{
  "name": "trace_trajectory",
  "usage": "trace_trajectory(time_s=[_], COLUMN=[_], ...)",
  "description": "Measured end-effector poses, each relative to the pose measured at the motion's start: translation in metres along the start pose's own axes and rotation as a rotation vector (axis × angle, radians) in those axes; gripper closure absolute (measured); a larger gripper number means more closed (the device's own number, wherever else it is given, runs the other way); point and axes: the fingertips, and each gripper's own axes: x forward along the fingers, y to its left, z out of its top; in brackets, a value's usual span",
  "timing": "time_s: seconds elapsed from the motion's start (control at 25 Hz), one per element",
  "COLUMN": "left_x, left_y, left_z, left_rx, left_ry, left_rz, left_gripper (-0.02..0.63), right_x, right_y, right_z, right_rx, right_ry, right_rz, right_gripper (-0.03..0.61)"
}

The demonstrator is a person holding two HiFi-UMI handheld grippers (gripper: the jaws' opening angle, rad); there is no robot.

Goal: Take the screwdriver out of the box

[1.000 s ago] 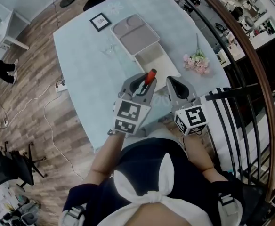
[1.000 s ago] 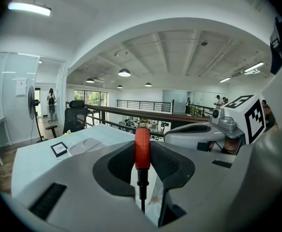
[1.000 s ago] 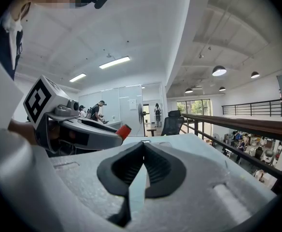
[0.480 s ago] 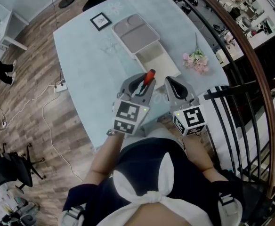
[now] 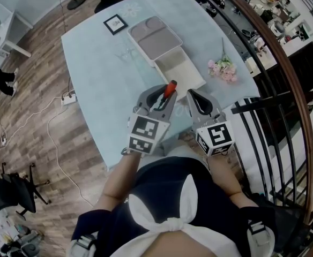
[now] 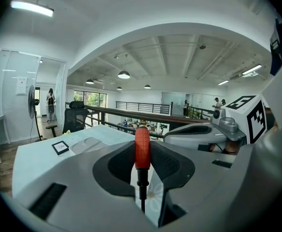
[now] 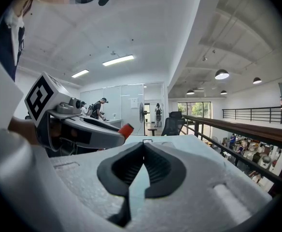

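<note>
Vs 1 s ago: barely any change. Both grippers have drifted a touch toward 6 o'clock in head view, i.e. toward the person and away from the box (image 5: 177,68). Grip and pose are the same, and the L/R spacing is unchanged.

L gripper (image 5: 162,97): jaws grasping the screwdriver (image 6: 142,148), same as before. In the L gripper view the red handle stands up above the jaws and the black shaft runs down between them. In head view the red handle end pokes out past the jaw tips at about 1 o'clock.

Screwdriver is out of the box and held up over the near part of the worktop (image 5: 100,74). The box lies at 12 o'clock from it, apart, not touching.

R gripper (image 5: 195,96): jaws clenched, tips meeting, nothing between them. Only worktop shows through the gap lower down in the R gripper view. It sits at 3 o'clock of the L gripper, just beside it, same as before.

Rest hasn't moved:
- Box is open, inside looks bare.
- Grey lid (image 5: 154,38) touches the box at its 11 o'clock.
- Pink flowers (image 5: 224,69) are at 3 o'clock of the box.
- Small framed card (image 5: 114,24) is at 10 o'clock of the lid.
</note>
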Motion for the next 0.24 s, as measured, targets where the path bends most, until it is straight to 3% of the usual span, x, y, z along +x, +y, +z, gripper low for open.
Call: trace_trajectory(time_s=[0.24], left_x=[-0.0056], left_y=[0.0018], left_z=[0.0001], left_rx=[-0.002], left_ry=[-0.001], left_rz=[-0.004], left_gripper=[0.505], right_x=[0.0010], right_y=[0.0061], right_z=[0.0015], right_rx=[-0.002], right_ry=[0.003], right_rz=[0.000], right_gripper=[0.581])
